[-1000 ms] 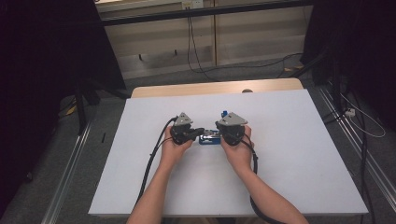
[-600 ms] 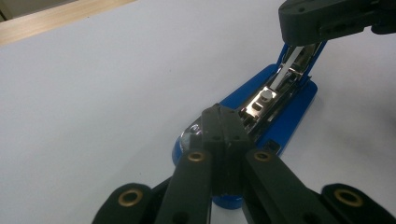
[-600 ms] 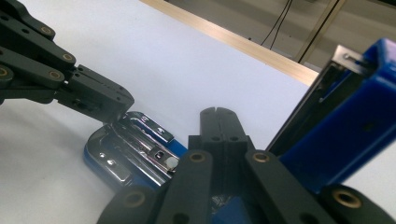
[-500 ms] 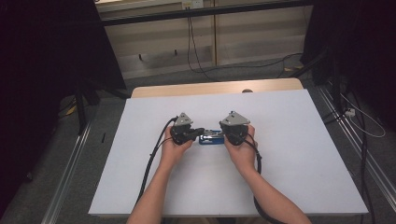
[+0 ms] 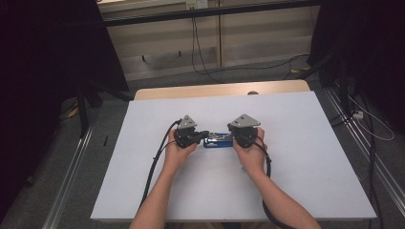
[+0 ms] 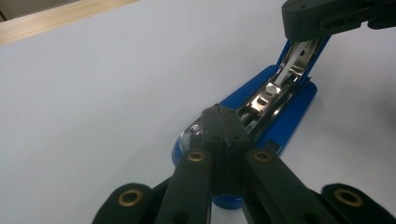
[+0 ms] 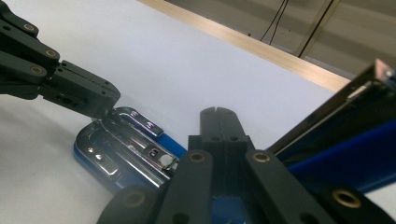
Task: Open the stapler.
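A blue stapler [image 5: 218,140] lies near the middle of the white table [image 5: 305,157], between the person's two hands. It is opened: its shiny metal staple channel [image 6: 273,95] is bared along the base, and in the right gripper view the blue top arm [image 7: 355,154] is swung up at the right. The left hand-held gripper [image 5: 204,135] has its jaws closed together, with nothing between them, and its tip rests on the stapler's left end. The right hand-held gripper [image 5: 235,137] is also closed and empty, its tip down at the stapler's right end.

Judging by this, the opening step looks done. What is left, loading or checking the staples and closing the top, has not begun. No staples can be made out in the channel.

Compared with a second ago, the stapler lies in the same spot and the left hand has kept its place. The right hand-held gripper has tilted slightly; little else differs.

Beyond the table's far edge, cables [image 5: 200,57] trail across a grey floor [image 5: 157,78].
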`<state>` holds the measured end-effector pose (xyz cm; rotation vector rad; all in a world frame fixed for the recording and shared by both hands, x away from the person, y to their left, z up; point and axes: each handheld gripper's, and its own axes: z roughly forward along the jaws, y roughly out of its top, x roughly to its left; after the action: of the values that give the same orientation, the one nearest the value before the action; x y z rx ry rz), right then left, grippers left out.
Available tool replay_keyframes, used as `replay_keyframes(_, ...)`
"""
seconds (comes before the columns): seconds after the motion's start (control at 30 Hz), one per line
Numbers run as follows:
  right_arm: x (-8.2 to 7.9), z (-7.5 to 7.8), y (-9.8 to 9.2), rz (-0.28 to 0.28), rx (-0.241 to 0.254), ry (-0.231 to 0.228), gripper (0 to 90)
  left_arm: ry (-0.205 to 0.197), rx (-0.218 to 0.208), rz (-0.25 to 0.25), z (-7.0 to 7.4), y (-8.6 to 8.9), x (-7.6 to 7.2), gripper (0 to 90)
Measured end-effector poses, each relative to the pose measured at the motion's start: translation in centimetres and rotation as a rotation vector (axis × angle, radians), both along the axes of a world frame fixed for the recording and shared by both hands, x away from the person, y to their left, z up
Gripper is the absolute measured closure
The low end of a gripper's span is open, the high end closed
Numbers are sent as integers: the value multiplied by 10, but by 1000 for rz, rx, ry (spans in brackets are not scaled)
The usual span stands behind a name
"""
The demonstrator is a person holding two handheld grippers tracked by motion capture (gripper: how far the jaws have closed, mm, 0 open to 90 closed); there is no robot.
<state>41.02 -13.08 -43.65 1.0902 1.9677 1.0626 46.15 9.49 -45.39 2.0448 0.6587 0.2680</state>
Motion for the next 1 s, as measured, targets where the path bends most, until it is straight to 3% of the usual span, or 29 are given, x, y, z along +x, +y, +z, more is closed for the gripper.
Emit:
replay_keyframes(0.57,0,0,-3,-5,2,8,900,3,-11,0,-1,1,0,900)
replay_keyframes(0.73,-1,-4,-16,-12,74,39,900,0,-11,-3,-1,1,0,900)
replay_keyframes(0.8,-2,-4,-14,0,34,32,900,6,-17,-1,-1,1,0,900)
replay_keyframes(1.0,0,-8,-16,4,26,44,900,4,-22,5,-2,1,-1,900)
